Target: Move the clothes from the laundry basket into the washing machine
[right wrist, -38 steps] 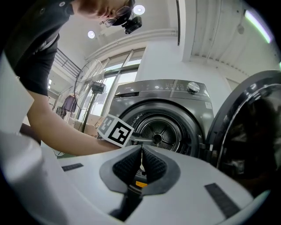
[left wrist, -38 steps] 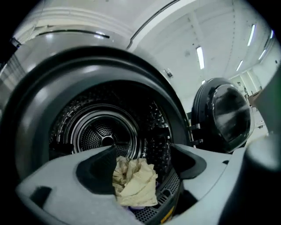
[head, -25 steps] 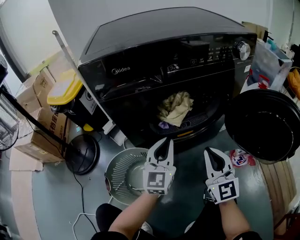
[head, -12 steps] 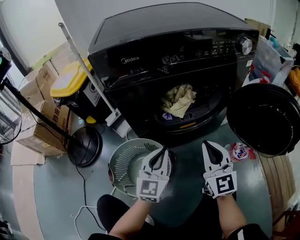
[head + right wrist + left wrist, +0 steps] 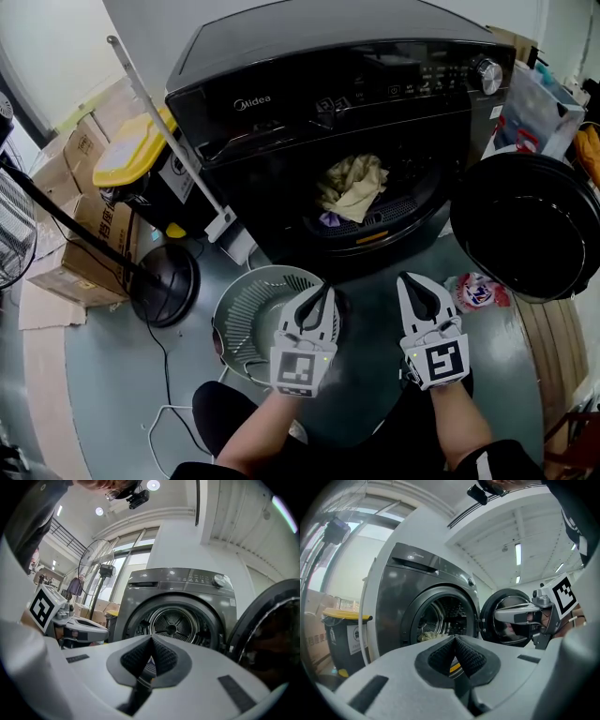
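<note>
View from above a person's 2 hands in front of a black front-loading washer. Each hand holds a white gripper with a marker cube.

The left gripper has its jaws pressed together with nothing between them. It points level at the washer and hangs over the right edge of the basket. The right gripper is also closed and empty. It points the same way, well apart from the basket, on the side of the open door.

The basket is round, pale and ribbed, and it stands on the floor below and to the left of the left gripper. What shows of its inside is bare, though the left gripper covers part of it.

The clothes, a beige bundle over something darker, lie in the drum mouth, straight ahead of both grippers and a little above them. No long axis can be made out in the crumpled heap.

The transfer looks finished or nearly so. If anything remains in the basket, the left hand is much the nearer and would have to dip down and to its left. The door swings open to the right, so the right hand is nearer to it.
</note>
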{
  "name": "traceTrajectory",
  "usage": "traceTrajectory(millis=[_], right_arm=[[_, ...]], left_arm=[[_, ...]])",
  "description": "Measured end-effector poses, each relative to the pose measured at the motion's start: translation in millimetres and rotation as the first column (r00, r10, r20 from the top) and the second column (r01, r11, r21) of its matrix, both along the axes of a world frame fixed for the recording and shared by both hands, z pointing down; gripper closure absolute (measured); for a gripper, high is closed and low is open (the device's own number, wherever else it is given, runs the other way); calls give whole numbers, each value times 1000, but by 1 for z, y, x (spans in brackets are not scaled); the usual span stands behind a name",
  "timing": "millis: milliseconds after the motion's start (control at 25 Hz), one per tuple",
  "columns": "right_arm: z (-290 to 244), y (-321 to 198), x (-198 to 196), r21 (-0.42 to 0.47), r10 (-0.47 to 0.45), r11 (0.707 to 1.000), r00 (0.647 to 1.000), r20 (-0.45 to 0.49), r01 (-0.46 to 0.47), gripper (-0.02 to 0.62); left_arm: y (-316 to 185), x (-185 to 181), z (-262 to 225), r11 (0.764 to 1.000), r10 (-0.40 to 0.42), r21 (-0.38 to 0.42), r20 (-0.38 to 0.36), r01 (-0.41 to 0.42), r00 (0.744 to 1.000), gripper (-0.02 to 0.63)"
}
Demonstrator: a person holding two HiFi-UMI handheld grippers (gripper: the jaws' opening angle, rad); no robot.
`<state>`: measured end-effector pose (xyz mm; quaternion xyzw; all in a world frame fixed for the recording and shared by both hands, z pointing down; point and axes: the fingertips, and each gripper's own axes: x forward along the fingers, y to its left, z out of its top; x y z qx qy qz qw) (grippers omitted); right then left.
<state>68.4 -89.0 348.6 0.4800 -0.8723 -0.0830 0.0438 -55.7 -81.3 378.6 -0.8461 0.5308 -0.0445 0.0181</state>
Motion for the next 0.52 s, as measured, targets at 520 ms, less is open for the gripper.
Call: traceTrajectory(millis=[520], right_arm=[[5, -2, -2, -8, -4, 1000, 1000, -4, 4, 588]], left_arm=[[0, -1, 4, 1000, -5, 0, 17, 5, 1000, 598]])
